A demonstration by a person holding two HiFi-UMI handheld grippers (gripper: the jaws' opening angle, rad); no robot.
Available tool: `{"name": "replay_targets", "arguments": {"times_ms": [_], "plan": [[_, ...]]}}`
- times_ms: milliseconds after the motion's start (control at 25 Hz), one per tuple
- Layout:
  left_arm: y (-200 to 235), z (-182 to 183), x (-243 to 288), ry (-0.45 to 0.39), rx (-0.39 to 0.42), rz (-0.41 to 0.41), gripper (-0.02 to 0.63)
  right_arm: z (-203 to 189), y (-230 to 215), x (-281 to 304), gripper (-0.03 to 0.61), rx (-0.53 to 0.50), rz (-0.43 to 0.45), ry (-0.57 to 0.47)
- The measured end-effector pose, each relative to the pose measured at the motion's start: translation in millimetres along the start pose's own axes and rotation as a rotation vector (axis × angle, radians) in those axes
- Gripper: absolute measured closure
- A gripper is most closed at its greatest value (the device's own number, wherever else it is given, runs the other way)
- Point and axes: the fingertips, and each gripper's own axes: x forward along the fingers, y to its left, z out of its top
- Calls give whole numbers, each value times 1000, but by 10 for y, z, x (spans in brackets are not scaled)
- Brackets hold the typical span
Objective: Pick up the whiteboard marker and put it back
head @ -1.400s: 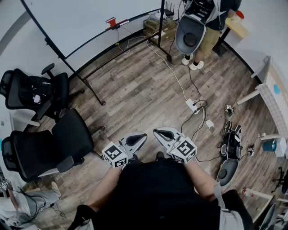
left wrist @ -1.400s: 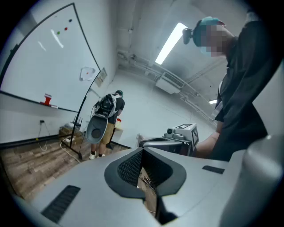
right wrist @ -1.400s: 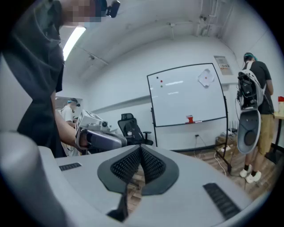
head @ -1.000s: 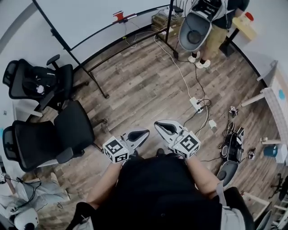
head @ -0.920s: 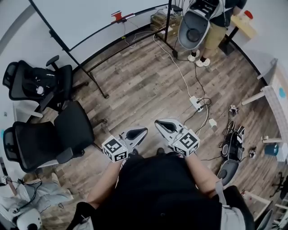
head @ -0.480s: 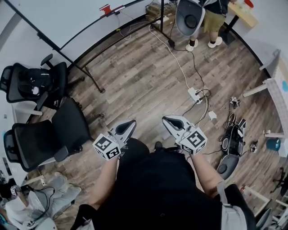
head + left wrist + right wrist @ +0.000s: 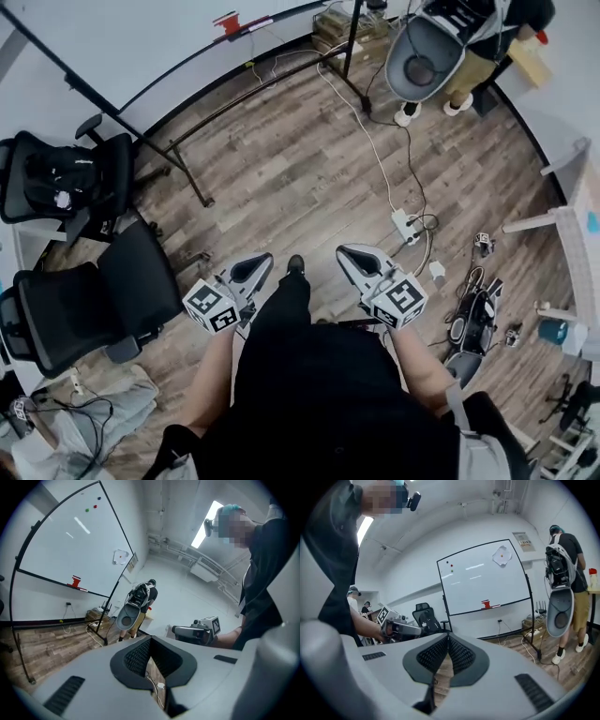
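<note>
The whiteboard (image 7: 141,37) stands on its frame at the far side of the room. On its ledge sits a red eraser-like block (image 7: 228,21) with a thin marker (image 7: 259,20) lying beside it; both also show in the right gripper view, the block (image 7: 486,604) and the marker (image 7: 497,605). My left gripper (image 7: 261,261) and right gripper (image 7: 345,253) are held side by side at waist height, far from the board. Both are shut with nothing between the pads, left gripper (image 7: 151,639) and right gripper (image 7: 448,637) alike.
Two black office chairs (image 7: 131,281) (image 7: 66,183) stand at the left. The board's stand leg (image 7: 187,178) reaches onto the wood floor. A power strip with cables (image 7: 405,225) and loose gear (image 7: 473,319) lie at the right. A second person (image 7: 441,56) stands at the back right.
Both grippers have travelled forward across the floor toward the whiteboard, staying shut and empty. My foot now shows stepping out between them.
</note>
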Motion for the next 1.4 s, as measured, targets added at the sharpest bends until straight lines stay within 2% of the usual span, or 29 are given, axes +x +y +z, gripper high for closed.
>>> {"name": "replay_targets", "arguments": {"times_ms": [160,400,560,640,760,840,1000,1160,1320,1400], "plan": [[437,428,305,-38,30,-33,603,310,-368,492,557,-62,20,44],[1083,766,490,-21,38,-91,603,694,-827,1030,557,-89,-70,37],[1446,899,672,-26,8,-71,603,825,-1153,1186,557,-138,-98,55],[1586,957,857,-19,4,-64,603,903,-1445,1218,558,-110,-108,32],[1813,1045,1221,-2,10,-47,603,962,-2047,1264,557,8,-136,-16],[1963,1100,1512,11,3,-25,603,985,-2440,1330,557,41,-144,-23],[2205,1299,2211,40,2,10,603,1170,-3110,1548,558,15,-80,-23],[2365,1721,2934,59,37,36,603,1481,-3869,1629,558,28,-34,-43],[2456,2160,3303,42,122,76,603,1676,-4401,1742,558,20,27,-43],[2553,2313,3404,34,137,101,603,1749,-4579,1902,557,10,58,-41]]}}
